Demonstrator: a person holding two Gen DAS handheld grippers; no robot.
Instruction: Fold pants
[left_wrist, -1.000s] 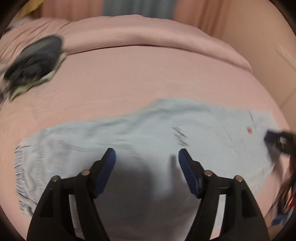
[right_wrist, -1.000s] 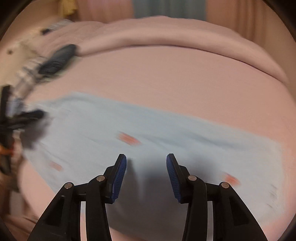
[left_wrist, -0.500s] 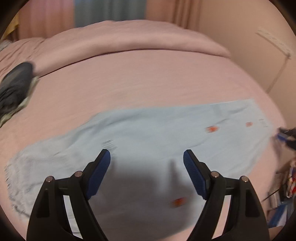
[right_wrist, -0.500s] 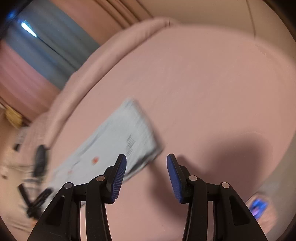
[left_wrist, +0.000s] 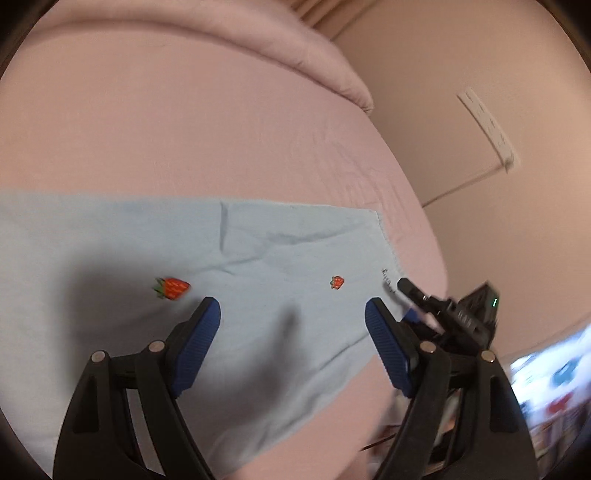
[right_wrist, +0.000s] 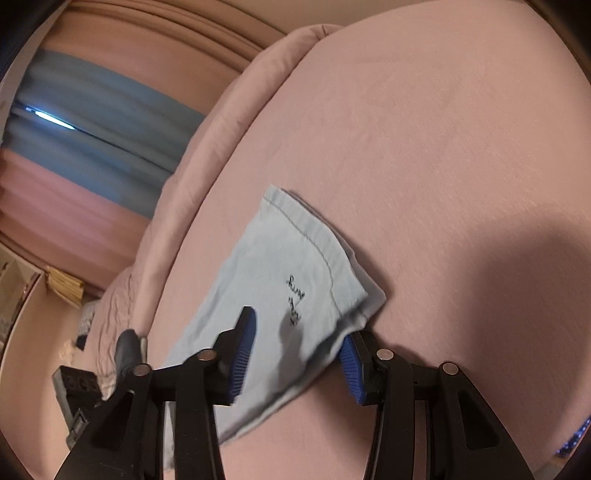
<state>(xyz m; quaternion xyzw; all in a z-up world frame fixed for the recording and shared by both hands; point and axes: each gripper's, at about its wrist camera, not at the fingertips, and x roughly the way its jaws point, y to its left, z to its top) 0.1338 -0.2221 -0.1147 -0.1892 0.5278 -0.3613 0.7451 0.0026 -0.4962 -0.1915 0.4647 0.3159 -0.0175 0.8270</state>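
Light blue pants (left_wrist: 258, 258) with small red strawberry prints lie flat on a pink bed (left_wrist: 184, 129). My left gripper (left_wrist: 291, 325) is open, hovering over the leg near the near edge of the cloth. My right gripper (right_wrist: 295, 343) is open and straddles the near corner of the leg hem (right_wrist: 295, 258), which carries dark stitched writing; its right finger sits under the cloth corner. The right gripper also shows in the left wrist view (left_wrist: 443, 310) at the hem end. The waist end is out of view.
A rolled pink duvet (left_wrist: 258, 48) runs along the far side of the bed. A wall (left_wrist: 480, 110) stands just beyond the hem end. A dark garment (right_wrist: 127, 349) lies far off at the bed's other end. Clutter (left_wrist: 554, 387) sits beside the bed.
Both grippers swept toward the leg hem end. The right gripper came down to the hem corner and now straddles it. Both stayed open.
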